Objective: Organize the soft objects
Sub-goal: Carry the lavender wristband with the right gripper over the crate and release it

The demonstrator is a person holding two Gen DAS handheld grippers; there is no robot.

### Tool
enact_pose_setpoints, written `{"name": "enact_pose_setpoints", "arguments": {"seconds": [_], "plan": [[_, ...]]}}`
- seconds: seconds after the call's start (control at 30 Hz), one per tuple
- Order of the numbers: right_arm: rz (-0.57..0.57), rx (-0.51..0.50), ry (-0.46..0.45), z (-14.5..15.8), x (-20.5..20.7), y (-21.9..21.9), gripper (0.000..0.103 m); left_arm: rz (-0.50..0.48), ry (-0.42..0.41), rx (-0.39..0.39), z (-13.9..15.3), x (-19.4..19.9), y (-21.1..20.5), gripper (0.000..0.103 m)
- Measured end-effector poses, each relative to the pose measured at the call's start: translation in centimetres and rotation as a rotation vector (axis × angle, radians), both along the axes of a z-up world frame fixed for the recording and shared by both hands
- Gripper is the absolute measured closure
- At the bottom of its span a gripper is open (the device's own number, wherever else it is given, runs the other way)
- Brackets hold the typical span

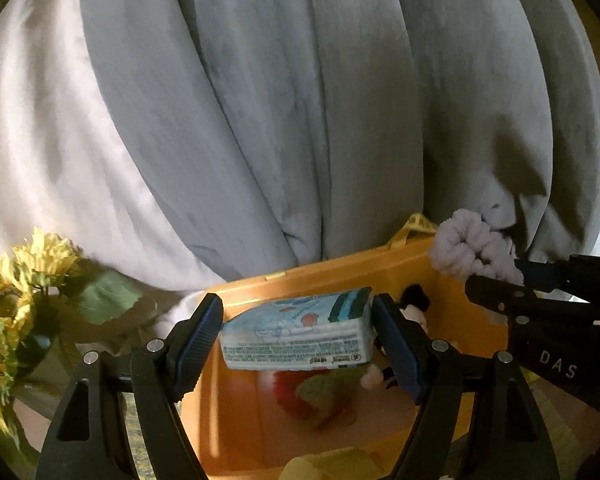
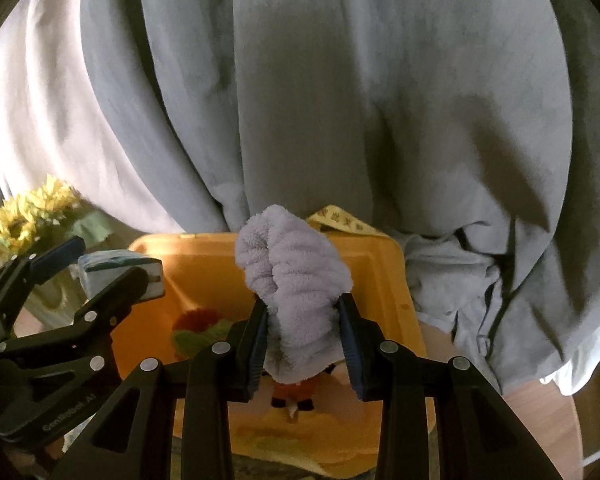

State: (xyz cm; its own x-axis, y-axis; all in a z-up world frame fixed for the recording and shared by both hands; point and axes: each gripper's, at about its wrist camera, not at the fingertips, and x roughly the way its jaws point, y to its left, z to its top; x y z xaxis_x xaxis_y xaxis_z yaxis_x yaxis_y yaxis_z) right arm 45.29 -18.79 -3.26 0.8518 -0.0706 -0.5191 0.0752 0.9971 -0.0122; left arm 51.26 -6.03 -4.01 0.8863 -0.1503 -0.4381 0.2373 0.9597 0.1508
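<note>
Grippers are both loaded and held over the bin. Left gripper is clamped on a tissue pack: the pads press on its two short ends, so the jaws stand wide and the pack hangs level between them, printed side toward the camera. Right gripper is closed on a towel, a lilac fleecy bundle pinched at its lower middle; the bunched top bulges above the pads and a loose flap hangs below. A mid-bundle pinch is judged to keep the folds together so nothing trails.

Both loads are held above the open orange bin, not in it. In the left view the pack is seen over the bin's middle, with the towel and right gripper at the far right by the bin's corner. In the right view the left gripper with the pack is seen at the bin's left side.

On the bin floor a red-and-green plush lies already, beside a small black-and-white toy; more soft items may be there, blurred. Step in hand is judged as the drop-in of both items, late in the carry.

Beyond the bin a grey curtain hangs in folds, and sunflowers stand at the left. A yellow strap shows behind the rim.

Risk is judged low; the towel could catch on the rim if released near the corner.
</note>
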Motion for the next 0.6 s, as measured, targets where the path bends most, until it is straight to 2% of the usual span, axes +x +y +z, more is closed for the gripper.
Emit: {"name": "enact_pose_setpoints", "arguments": {"seconds": [0.03,0.07,0.1,0.3,0.4,0.47,0.53,0.6], "plan": [[0.003,0.003,0.008,-0.2,0.2,0.0,0.068,-0.003,0.01,0.007,-0.4,0.3,-0.1,0.027],[0.006,0.01,0.025,-0.5,0.6,-0.2,0.068,-0.007,0.016,0.011,-0.6,0.5,-0.2,0.034],[0.009,0.016,0.038,-0.7,0.9,-0.3,0.068,-0.011,0.023,0.017,-0.9,0.7,-0.4,0.036],[0.02,0.036,0.089,-2.0,1.9,-0.6,0.065,-0.026,0.048,0.03,-1.7,1.4,-0.8,0.034],[0.019,0.049,0.106,-2.4,2.1,-0.7,0.054,-0.019,0.059,0.027,-1.8,1.4,-0.7,0.026],[0.011,0.052,0.107,-2.4,2.1,-0.8,0.042,-0.014,0.061,0.02,-1.7,1.3,-0.5,0.022],[-0.011,0.044,0.099,-2.2,1.9,-0.9,0.036,-0.004,0.057,0.017,-1.6,0.9,-0.2,0.021],[-0.025,0.037,0.087,-1.9,1.5,-1.0,0.035,0.001,0.056,0.017,-1.4,0.5,-0.1,0.021]]}}
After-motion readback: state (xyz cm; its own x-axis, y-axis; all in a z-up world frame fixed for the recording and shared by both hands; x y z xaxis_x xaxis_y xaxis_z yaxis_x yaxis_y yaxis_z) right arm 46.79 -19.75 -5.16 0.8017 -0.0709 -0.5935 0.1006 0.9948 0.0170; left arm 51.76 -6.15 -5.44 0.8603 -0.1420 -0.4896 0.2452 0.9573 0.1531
